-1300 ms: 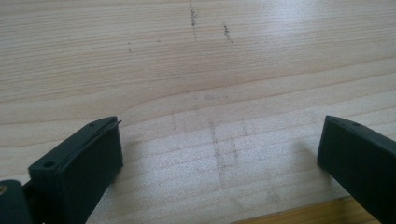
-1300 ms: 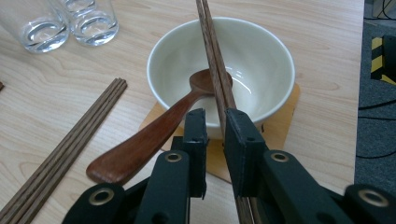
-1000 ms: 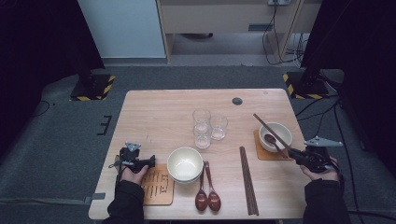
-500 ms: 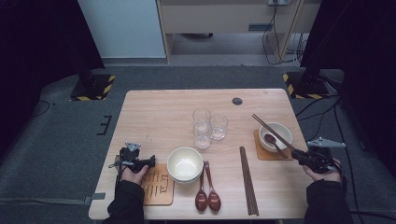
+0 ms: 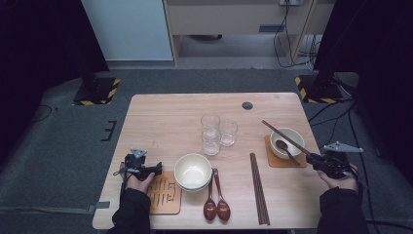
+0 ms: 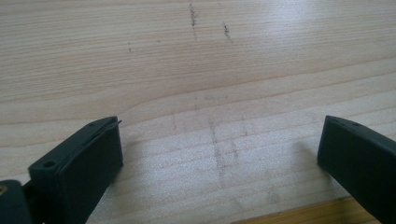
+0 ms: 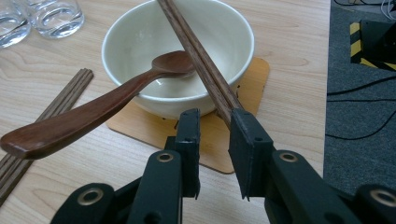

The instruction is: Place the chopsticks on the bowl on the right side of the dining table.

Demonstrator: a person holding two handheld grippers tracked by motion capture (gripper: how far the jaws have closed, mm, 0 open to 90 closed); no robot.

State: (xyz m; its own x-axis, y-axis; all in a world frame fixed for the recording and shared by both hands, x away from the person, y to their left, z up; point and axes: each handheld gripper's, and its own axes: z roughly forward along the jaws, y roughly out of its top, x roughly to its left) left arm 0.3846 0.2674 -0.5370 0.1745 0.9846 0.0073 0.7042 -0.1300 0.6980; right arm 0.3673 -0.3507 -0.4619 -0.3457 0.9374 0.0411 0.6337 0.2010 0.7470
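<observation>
Right gripper [image 7: 212,123] sits just off the near right edge of the small coaster [image 7: 254,79] that carries the right-hand bowl [image 7: 140,37], and I see its jaws parted a little — they have just been opening. The near ends of a pair of chopsticks [image 7: 201,58] reach down to the inner face of one jaw; they touch it or lie just beside it, but the other jaw stands clear, so I read no grip. These chopsticks lie tilted across the bowl's rim, running from the far left side down toward my gripper. A brown wooden spoon [image 7: 84,114] rests in the same bowl, its scoop inside and its handle leaning out over the near rim.

From above, the bowl [image 5: 292,134] on its coaster [image 5: 272,161] stands near the table's [image 5: 165,122] right edge, with the right gripper [image 5: 316,161] just beside it. A second pair of chopsticks [image 5: 259,187] lies flat to the left of that bowl. Further left stands a larger bowl [image 5: 193,170], two wooden spoons [image 5: 216,197] just beside it, and two glasses [image 5: 218,132] beyond it toward the table's middle.

My left gripper [image 5: 155,168] rests well to the left of the larger bowl, at the far edge of a slatted coaster [image 5: 165,197]. Its jaws stand wide apart — bare tabletop between them, nothing held [image 6: 219,140].
</observation>
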